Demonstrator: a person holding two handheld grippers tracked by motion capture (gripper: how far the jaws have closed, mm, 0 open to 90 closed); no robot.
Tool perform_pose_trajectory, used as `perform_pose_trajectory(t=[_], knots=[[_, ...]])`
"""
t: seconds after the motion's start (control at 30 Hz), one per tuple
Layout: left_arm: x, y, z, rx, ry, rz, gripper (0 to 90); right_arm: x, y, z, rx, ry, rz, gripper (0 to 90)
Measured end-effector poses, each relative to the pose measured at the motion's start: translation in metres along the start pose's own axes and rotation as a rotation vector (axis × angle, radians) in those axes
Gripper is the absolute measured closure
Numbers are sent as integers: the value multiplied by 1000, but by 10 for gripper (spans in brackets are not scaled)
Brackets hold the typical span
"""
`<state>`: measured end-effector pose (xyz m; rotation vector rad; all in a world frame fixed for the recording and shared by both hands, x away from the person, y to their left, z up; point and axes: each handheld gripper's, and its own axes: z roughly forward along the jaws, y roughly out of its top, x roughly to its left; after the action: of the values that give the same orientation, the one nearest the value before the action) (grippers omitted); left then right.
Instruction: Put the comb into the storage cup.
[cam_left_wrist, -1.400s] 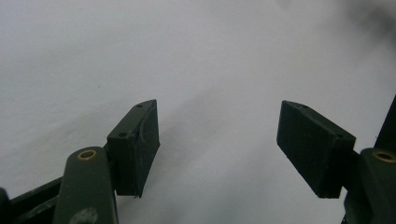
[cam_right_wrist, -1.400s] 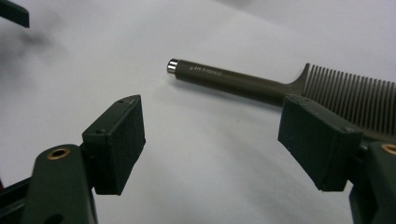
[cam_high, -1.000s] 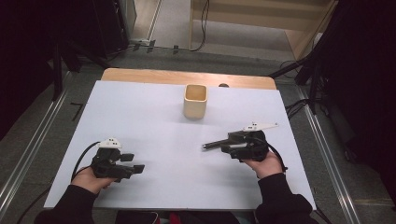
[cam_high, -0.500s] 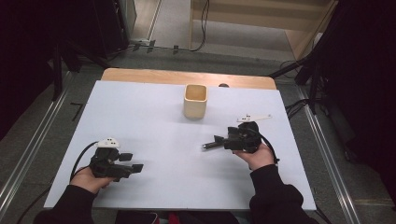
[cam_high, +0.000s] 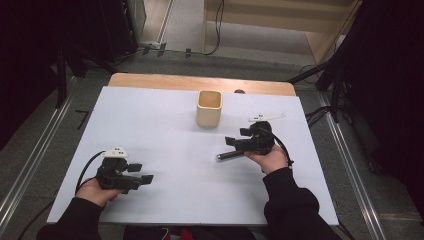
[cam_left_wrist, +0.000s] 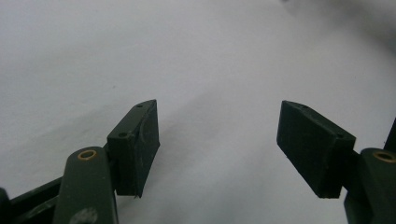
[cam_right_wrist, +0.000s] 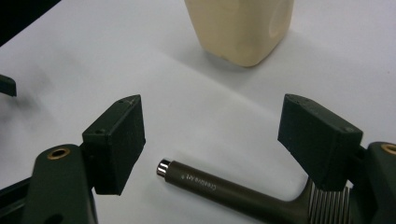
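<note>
1. High view: a dark comb with a cylindrical handle (cam_high: 231, 155) lies flat on the white surface (cam_high: 165, 130), under the right tool (cam_high: 240, 145) and in front of the beige square cup (cam_high: 209, 108). The handle end points to the person's left, slightly toward them; the long axis runs nearly across the surface. The left tool (cam_high: 144, 177) rests low at the near left, well apart from both.
2. Left gripper view: left tool (cam_left_wrist: 218, 140) is spread wide with nothing between the jaws, bare surface below.
3. Right gripper view: right tool (cam_right_wrist: 210, 140) gapes wide and grips nothing. The handle (cam_right_wrist: 219, 189) lies between the jaws and below them, metal cap toward the left jaw, teeth (cam_right_wrist: 329, 207) by the right.
4. Risk: the jaws stand roughly along the long axis. Closing thus may push or spin the round handle. A low grasp may scrape the surface.
</note>
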<state>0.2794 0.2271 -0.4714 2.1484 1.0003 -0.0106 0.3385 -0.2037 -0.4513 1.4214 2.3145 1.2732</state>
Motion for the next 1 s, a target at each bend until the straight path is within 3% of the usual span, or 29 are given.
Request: perform_pose_trajectory(t=[0.4, 0.73, 0.83, 0.87, 1.0], knots=[[-2, 1, 1, 8, 12, 3, 303, 6, 7, 26, 71, -2, -27, 242], [-3, 1, 1, 7, 11, 7, 303, 10, 8, 37, 90, -3, -41, 277], [-2, 1, 1, 8, 11, 10, 303, 11, 7, 36, 95, 4, -37, 326], [-3, 1, 1, 5, 10, 9, 303, 10, 7, 36, 94, 16, -39, 396], [-2, 1, 0, 7, 11, 10, 303, 8, 5, 37, 115, 34, 2, 491]])
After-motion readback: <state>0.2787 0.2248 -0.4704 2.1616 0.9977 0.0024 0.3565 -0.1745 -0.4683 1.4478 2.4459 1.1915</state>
